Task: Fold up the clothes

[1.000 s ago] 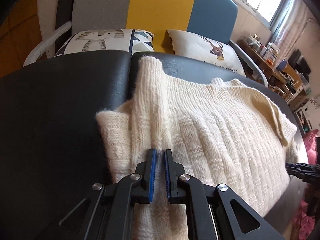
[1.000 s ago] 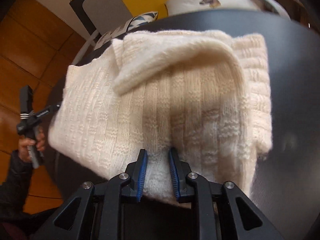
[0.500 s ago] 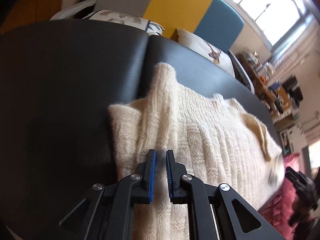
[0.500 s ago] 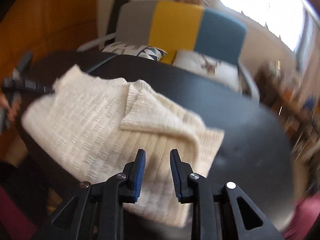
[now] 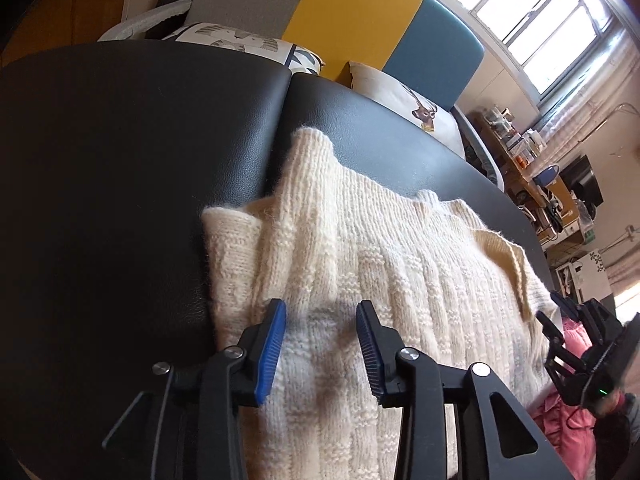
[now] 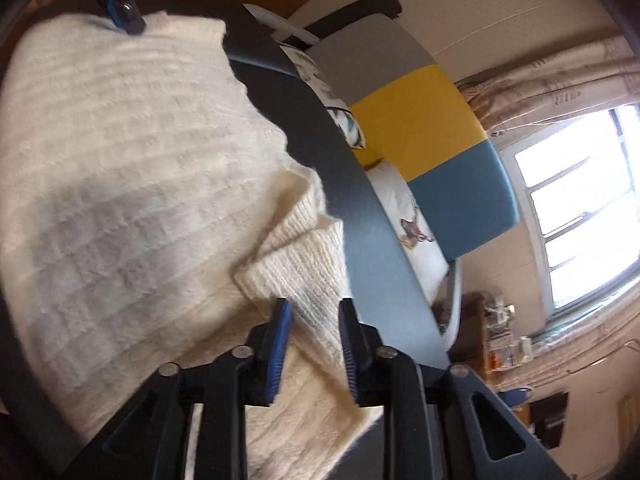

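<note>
A cream knitted sweater (image 5: pixel 384 280) lies folded on a black leather table (image 5: pixel 120 160). My left gripper (image 5: pixel 321 311) is open just above the sweater's near left part, holding nothing. My right gripper (image 6: pixel 314 310) is open at the sweater's (image 6: pixel 120 184) other end, its fingers on either side of a ribbed fold; I cannot tell whether they touch it. The right gripper also shows in the left wrist view (image 5: pixel 576 328), at the sweater's far right edge. The left gripper shows in the right wrist view (image 6: pixel 120 8), at the top left.
A grey, yellow and blue sofa (image 5: pixel 360 12) with patterned cushions (image 5: pixel 408 92) stands behind the table. A cluttered desk (image 5: pixel 532 168) and a window (image 5: pixel 532 12) are at the right. Pink cloth (image 5: pixel 572 432) lies past the table's right edge.
My left gripper has opened from shut and let go of the sweater. My right gripper has swung round to the sweater's far end and opened slightly wider.
</note>
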`<action>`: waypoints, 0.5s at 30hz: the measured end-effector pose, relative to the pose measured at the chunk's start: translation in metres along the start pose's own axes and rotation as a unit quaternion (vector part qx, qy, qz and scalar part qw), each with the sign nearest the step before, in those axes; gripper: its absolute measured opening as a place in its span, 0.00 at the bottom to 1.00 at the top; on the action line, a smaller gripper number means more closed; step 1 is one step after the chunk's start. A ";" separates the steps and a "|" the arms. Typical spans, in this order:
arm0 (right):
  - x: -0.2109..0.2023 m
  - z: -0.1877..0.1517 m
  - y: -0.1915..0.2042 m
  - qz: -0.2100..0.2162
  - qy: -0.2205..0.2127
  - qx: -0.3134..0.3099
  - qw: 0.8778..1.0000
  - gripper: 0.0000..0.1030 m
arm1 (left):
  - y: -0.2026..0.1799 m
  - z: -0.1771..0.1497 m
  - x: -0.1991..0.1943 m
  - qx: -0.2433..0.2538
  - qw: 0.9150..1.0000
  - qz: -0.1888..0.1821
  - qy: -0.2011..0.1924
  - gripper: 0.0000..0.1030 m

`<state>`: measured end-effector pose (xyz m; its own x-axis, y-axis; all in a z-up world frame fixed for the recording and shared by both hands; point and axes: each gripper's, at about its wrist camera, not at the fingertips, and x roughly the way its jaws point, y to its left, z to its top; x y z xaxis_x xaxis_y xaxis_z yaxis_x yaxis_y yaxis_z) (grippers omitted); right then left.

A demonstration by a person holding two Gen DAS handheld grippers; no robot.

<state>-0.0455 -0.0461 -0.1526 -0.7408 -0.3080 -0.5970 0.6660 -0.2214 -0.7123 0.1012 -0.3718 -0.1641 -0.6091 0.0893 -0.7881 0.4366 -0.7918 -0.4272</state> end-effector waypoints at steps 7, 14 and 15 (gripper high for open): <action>0.038 -0.026 -0.095 0.106 0.075 0.288 0.949 0.01 | -0.005 0.002 0.007 0.014 1.000 -0.004 0.001 0.42; 0.076 -0.087 -0.135 0.204 0.091 0.473 0.852 0.09 | -0.006 0.007 0.011 0.018 1.000 -0.006 0.009 0.44; 0.064 -0.087 -0.137 0.201 0.070 0.466 0.859 0.16 | -0.005 0.008 0.011 0.018 1.000 -0.007 0.010 0.44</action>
<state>-0.1916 0.0454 -0.1254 -0.3948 -0.4334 -0.8101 0.6029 -0.7875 0.1275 0.0869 -0.3712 -0.1670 -0.6010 0.1121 -0.7913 0.4046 -0.8112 -0.4223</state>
